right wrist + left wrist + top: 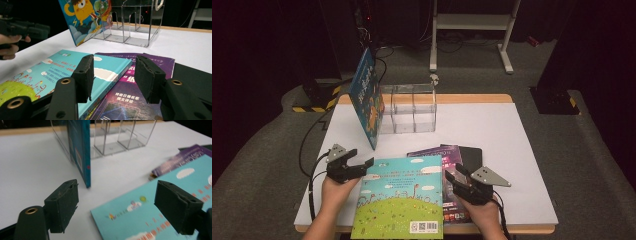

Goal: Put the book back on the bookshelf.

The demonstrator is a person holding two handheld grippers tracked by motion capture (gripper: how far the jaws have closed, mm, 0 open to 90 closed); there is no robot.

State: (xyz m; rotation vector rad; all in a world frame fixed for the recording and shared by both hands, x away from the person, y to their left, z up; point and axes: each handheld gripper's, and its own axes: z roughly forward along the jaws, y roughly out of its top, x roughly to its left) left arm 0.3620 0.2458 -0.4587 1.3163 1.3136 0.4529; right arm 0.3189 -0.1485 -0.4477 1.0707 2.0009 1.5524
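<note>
Nearest the person, a turquoise picture book (pixel 399 197) lies flat at the front edge of the white bench (pixel 492 125), its cover up and its lower part green. The left gripper (pixel 362 167) sits just beside the book's upper left corner with its fingers apart; in the left gripper view that corner lies between them and neither pad touches it. The right gripper (pixel 451 178) rests at the book's right edge, its fingers also apart, one over the turquoise cover and one over the purple book (pixel 447 155) that lies partly under it. A black book (pixel 472 155) lies under the purple one. Farther back, a blue book (pixel 368 97) stands tilted against the left side of a clear acrylic organizer (pixel 412 107) with several compartments.
</note>
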